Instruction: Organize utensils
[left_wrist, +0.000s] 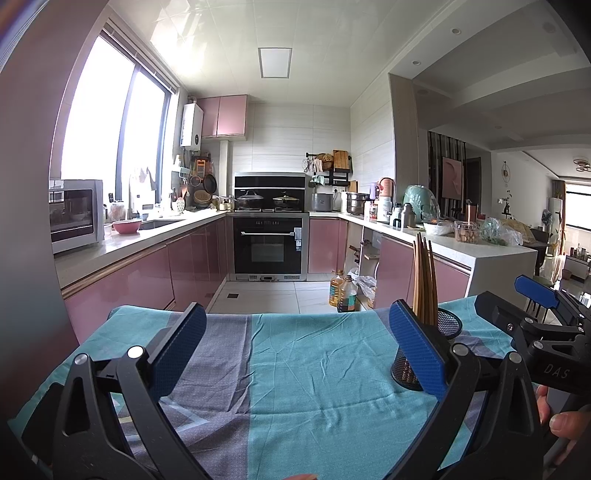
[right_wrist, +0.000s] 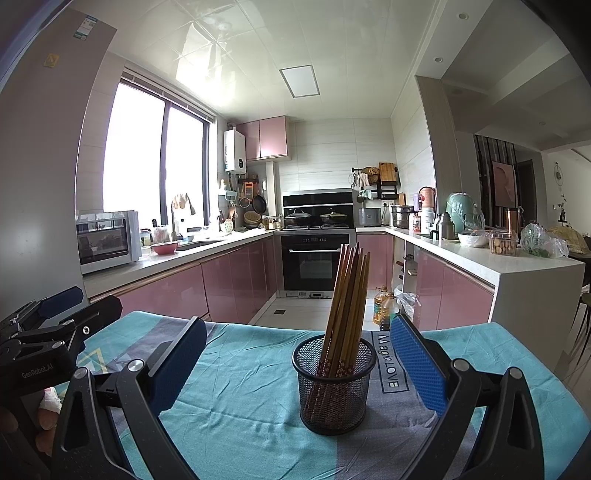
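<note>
Right wrist view: chopsticks (right_wrist: 345, 306) upright in mesh cup (right_wrist: 333, 384), dead ahead betw. wide-apart right gripper (right_wrist: 299, 365) pads, nearer than empty, spread left gripper (left_wrist: 295, 354).

The cloth (right_wrist: 258, 387) covering the table carries the words "Magic LOVE" in a dark framed panel just right of the mesh cup (right_wrist: 333, 384), printed sideways so it reads upward. The left gripper (right_wrist: 37, 347), seen left of that cup, bears "GenRobot.AI" in small white letters on its black body. In the left wrist view, the right gripper (left_wrist: 535, 314) shows the letters "DAS" on its black body. A label on the tall cabinet (right_wrist: 55, 92) at upper left is too small to read.
</note>
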